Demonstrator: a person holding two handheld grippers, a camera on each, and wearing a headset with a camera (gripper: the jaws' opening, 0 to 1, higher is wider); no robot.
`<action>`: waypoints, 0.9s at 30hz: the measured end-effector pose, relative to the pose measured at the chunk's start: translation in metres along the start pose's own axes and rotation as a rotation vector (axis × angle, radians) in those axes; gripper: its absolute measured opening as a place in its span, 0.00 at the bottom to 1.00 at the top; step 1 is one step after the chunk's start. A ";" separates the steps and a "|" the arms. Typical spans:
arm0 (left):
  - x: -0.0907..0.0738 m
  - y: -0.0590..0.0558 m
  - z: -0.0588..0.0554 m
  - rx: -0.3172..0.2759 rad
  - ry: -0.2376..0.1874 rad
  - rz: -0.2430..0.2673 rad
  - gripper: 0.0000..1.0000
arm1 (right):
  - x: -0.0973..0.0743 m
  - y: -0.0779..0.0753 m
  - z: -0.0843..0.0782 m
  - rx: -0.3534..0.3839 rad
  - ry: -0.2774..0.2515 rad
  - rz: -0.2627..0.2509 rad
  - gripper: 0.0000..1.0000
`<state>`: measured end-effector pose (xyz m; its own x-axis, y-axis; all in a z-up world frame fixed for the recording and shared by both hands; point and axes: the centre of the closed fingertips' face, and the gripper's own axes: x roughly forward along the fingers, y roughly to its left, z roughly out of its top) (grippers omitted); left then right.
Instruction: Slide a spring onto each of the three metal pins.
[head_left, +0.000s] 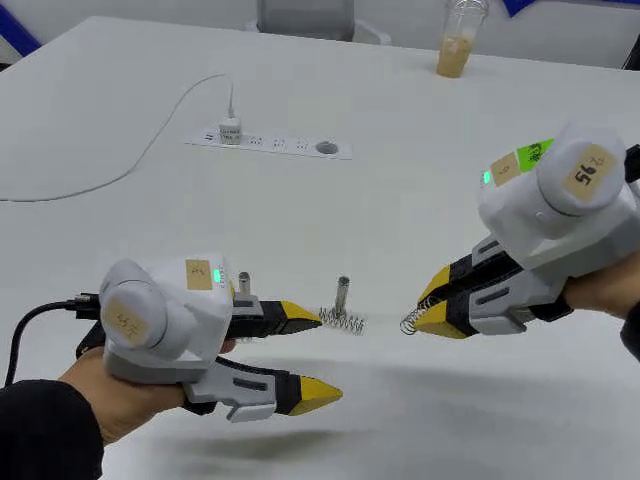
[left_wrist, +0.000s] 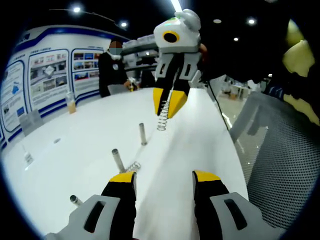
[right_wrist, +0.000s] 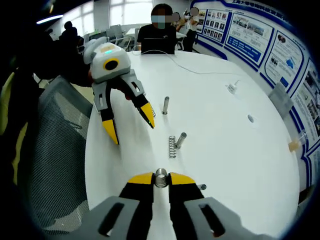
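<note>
Right now my right claw (right_wrist: 160, 181) is pinched narrow on the held spring (head_left: 408, 323), gripping it by one end so the coils hang out past the tips, just above the white tabletop (head_left: 420, 200). My left claw (head_left: 312, 355) stands wide with nothing in it, hovering low just short of the middle pin (head_left: 343, 293).

None of the pins wears a spring yet. The middle pin stands upright with a loose spring (head_left: 342, 321) lying on its side at its foot. From the head view I can't quite tell whether the two touch. A second pin (head_left: 243, 283) stands just behind my left claw, and a third pin (right_wrist: 201, 187) sits just beside my right claw's jaw.

My worry is the grip. With so little of the held spring clamped, any sideways nudge against a pin top could flick it out and send it rolling. Coming in tilted would catch the coils on the pin's edge instead of threading them. The pins may only be standing free, so a push could topple one. My open left jaws sit close enough to sweep the loose spring away.
</note>
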<state>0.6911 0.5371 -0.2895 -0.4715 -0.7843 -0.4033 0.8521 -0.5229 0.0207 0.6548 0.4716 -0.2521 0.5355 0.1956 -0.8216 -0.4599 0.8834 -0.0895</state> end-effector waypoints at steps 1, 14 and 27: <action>-0.001 0.001 0.000 -0.003 -0.001 0.005 0.46 | -0.001 -0.001 0.000 0.002 0.001 -0.004 0.12; -0.016 0.007 -0.004 -0.031 -0.014 0.062 0.50 | -0.019 -0.026 -0.009 0.011 0.051 -0.040 0.12; -0.027 0.011 -0.009 -0.060 -0.023 0.106 0.53 | -0.019 -0.049 -0.015 0.014 0.101 -0.053 0.12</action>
<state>0.7155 0.5557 -0.2860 -0.3820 -0.8419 -0.3811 0.9094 -0.4159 0.0073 0.6567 0.4182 -0.2402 0.4839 0.1053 -0.8688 -0.4225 0.8975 -0.1266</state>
